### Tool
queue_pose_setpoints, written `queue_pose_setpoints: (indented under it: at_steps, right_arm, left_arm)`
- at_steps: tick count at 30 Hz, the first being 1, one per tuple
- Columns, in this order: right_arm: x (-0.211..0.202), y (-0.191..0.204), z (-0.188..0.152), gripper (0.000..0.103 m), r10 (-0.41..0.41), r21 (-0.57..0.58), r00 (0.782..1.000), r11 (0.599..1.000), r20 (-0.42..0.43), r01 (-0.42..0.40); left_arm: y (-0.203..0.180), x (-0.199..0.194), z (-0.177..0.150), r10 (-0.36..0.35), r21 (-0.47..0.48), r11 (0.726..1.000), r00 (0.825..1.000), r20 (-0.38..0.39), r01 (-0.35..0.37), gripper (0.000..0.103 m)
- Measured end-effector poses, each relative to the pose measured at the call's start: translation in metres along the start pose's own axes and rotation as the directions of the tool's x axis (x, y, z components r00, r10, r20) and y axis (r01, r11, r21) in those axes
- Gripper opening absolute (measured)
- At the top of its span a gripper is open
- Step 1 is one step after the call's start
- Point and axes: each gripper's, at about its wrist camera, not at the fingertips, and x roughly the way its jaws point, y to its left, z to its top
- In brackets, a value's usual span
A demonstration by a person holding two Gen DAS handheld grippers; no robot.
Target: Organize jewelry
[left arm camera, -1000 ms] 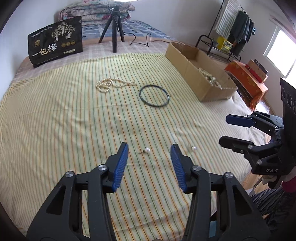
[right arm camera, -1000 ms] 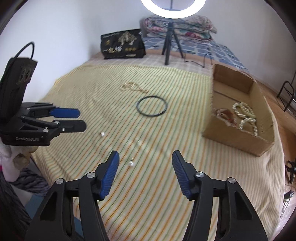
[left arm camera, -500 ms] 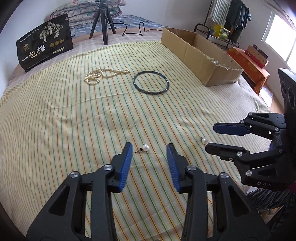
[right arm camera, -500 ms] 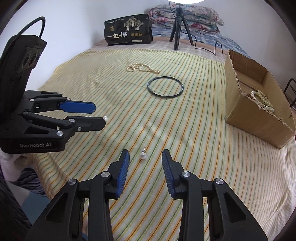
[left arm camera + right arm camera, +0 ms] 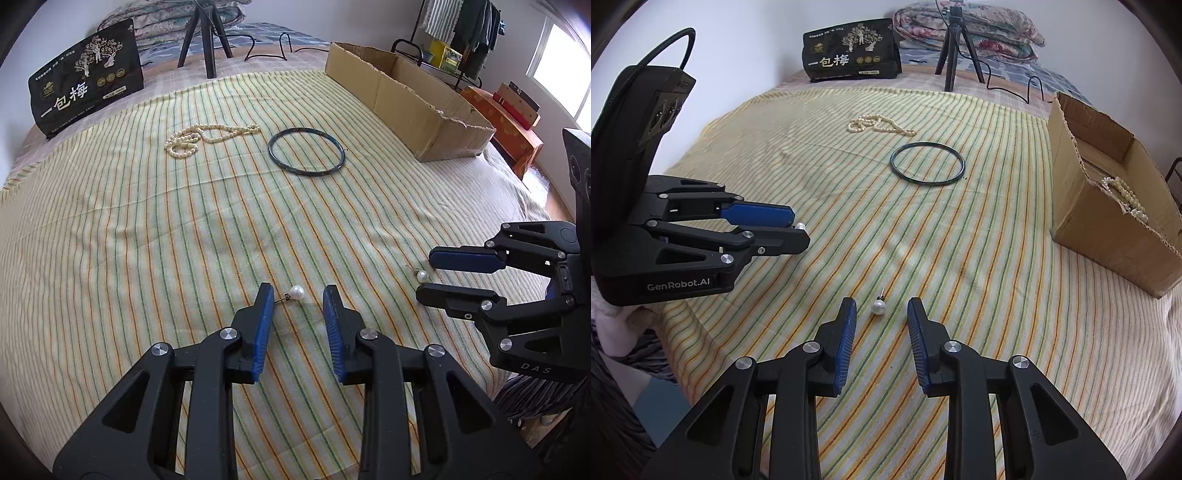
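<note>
Both pairs of tongs hang low over the bed, each lined up on its own earring. The left tongs (image 5: 297, 295) stand partly open with nothing gripped; the small white pearl stud earring (image 5: 296, 292) lies on the cloth right between their blue-padded tips, its post pointing toward the left-hand pad. The right tongs (image 5: 881, 308) are spread about as far, also holding nothing, and the second white pearl stud earring (image 5: 878, 306) sits between their tips with its pin pointing away. My guess is that each pair is set astride its pearl so that closing would pinch it.

Well ahead of both tongs lie a dark thin bangle (image 5: 306, 155) and, just beyond it and to the left, a bunched cream pearl necklace (image 5: 201, 136). Off to the right of the tongs stands the open brown cardboard box (image 5: 1108, 206), where another string of pearls already rests, so it seems to be the destination.

Everything sits on a yellow bedsheet with green and orange stripes (image 5: 129, 229), soft and slightly rumpled. Farther back are a black printed bag (image 5: 851, 51), a black tripod (image 5: 955, 51), and folded quilts against a white wall.
</note>
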Motion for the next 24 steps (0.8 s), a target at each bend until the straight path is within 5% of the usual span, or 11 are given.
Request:
queue_pose_setpoints:
  at_steps: [12, 24]
  right_arm:
    - [0.0068, 0.0052, -0.001, 0.007, -0.007, -0.019, 1.0, 1.0, -0.014, 0.007]
    - [0.0007, 0.0088, 0.0011, 0.007, -0.011, -0.041, 1.0, 0.999, 0.01, 0.011]
  left_arm:
    - [-0.0019, 0.0022, -0.0004, 0.014, 0.014, 1.0, 1.0, -0.009, -0.013, 0.01]
    - [-0.0023, -0.005, -0.0002, 0.02, 0.017, 1.0, 1.0, 0.013, -0.02, 0.003]
